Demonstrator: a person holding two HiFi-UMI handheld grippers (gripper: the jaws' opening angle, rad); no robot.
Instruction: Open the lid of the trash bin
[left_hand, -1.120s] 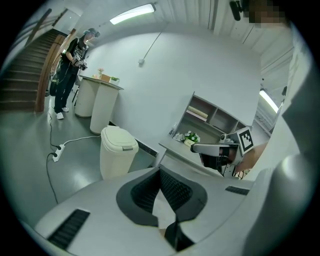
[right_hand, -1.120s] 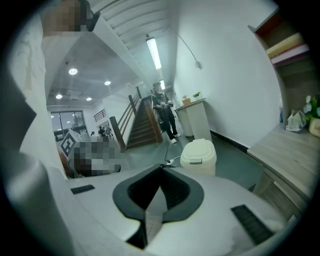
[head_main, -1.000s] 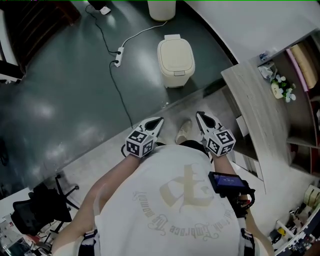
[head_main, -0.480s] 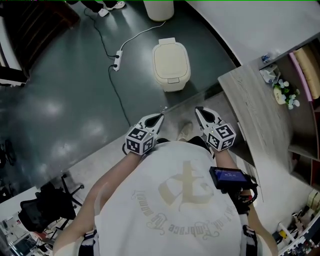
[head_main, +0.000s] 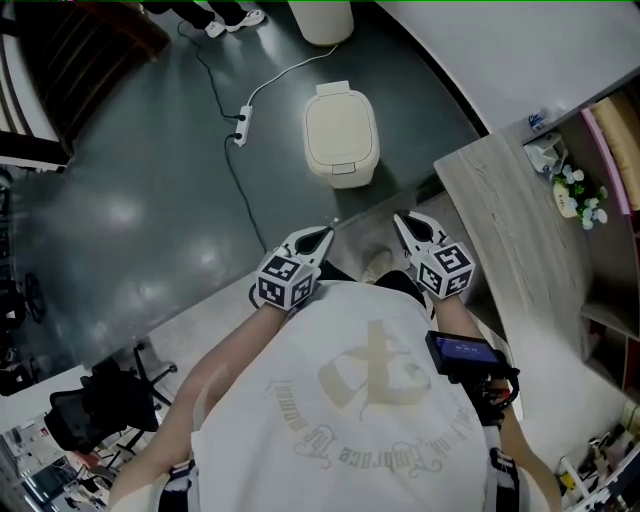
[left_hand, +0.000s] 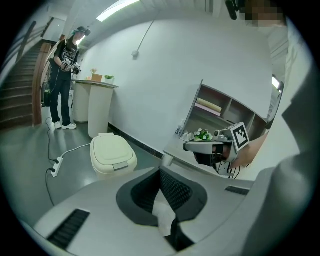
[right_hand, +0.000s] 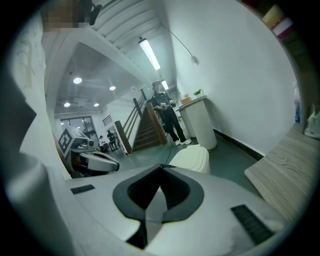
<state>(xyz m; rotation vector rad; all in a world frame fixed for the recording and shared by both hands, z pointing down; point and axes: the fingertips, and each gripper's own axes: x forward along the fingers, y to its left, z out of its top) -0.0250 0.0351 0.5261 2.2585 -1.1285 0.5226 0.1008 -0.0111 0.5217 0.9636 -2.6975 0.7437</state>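
Looks steeply down on one cream trash bin (head_main: 341, 133), lid flat and closed, standing on the dark green floor ahead of the person's feet, with one white power strip (head_main: 241, 127) on its cable to the left and one wooden counter (head_main: 510, 230) to the right. Shows two handheld grippers, the left gripper (head_main: 322, 234) and the right gripper (head_main: 403, 222), held side by side in front of the chest, well short of the bin and touching nothing. Finds both pairs of jaws pressed together at the tips, nothing between them.
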